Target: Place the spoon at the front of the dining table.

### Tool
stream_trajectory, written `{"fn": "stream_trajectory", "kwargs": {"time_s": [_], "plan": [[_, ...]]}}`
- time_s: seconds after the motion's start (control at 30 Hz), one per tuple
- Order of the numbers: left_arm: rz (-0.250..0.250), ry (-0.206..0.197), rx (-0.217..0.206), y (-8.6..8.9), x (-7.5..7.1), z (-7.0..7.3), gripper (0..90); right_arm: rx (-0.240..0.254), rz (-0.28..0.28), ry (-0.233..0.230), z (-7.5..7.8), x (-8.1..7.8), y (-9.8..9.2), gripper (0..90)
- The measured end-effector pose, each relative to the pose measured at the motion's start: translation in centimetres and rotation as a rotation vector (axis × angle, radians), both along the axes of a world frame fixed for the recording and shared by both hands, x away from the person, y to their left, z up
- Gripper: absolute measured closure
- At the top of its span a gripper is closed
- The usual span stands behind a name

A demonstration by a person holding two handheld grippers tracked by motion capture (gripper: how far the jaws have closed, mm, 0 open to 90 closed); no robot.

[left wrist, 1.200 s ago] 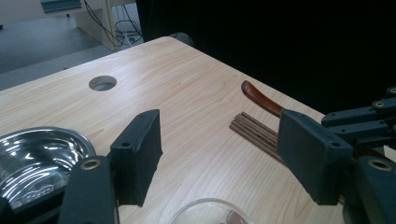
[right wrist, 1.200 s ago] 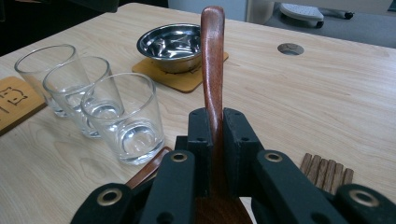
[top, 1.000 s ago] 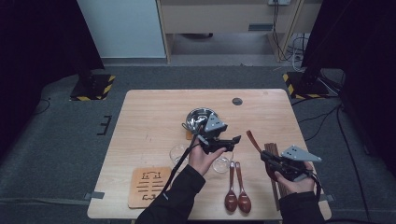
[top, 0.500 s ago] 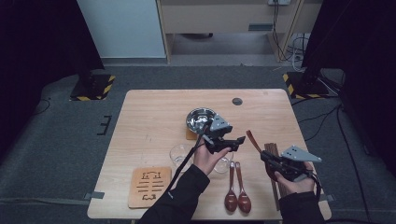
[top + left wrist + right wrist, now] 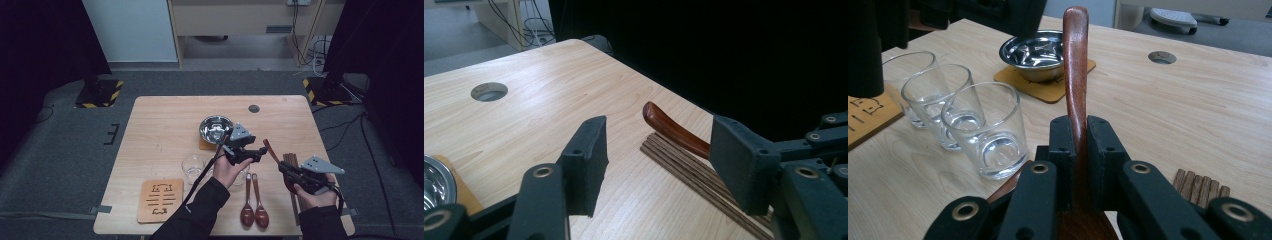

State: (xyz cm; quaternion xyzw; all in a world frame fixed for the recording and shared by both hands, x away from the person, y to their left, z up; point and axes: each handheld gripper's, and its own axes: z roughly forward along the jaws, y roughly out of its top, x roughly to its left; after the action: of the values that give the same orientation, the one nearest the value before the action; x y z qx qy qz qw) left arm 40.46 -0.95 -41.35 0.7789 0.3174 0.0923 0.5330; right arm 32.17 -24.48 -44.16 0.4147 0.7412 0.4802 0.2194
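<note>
Tongs on the right (image 5: 286,169) pinch a spoon (image 5: 270,150), handle slanting up-left; left tongs (image 5: 248,154), spread and just narrowing, have shifted right toward its tip.

A pale wooden table (image 5: 165,125) stands on grey carpet (image 5: 60,150), dark curtains (image 5: 40,40) hanging at both sides. Behind it a light panel (image 5: 127,30) and a wooden cabinet (image 5: 235,17); cables (image 5: 312,45) trail there, perhaps from a socket. Yellow-black striped bases (image 5: 100,95) flank it.
</note>
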Motion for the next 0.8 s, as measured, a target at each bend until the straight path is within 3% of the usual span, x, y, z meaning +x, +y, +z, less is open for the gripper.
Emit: {"fn": "stream_trajectory", "kwargs": {"time_s": [0.47, 0.8], "plan": [[-0.013, 0.016, -0.016, -1.4, 0.1, -0.3, 41.6, 0.012, 0.018, -0.019, 0.1, -0.2, 0.3, 81.9], [-0.027, 0.009, -0.004, -2.1, 0.0, -0.3, 44.5, 0.012, 0.031, -0.015, -0.1, -0.1, 0.5, 81.9]]}}
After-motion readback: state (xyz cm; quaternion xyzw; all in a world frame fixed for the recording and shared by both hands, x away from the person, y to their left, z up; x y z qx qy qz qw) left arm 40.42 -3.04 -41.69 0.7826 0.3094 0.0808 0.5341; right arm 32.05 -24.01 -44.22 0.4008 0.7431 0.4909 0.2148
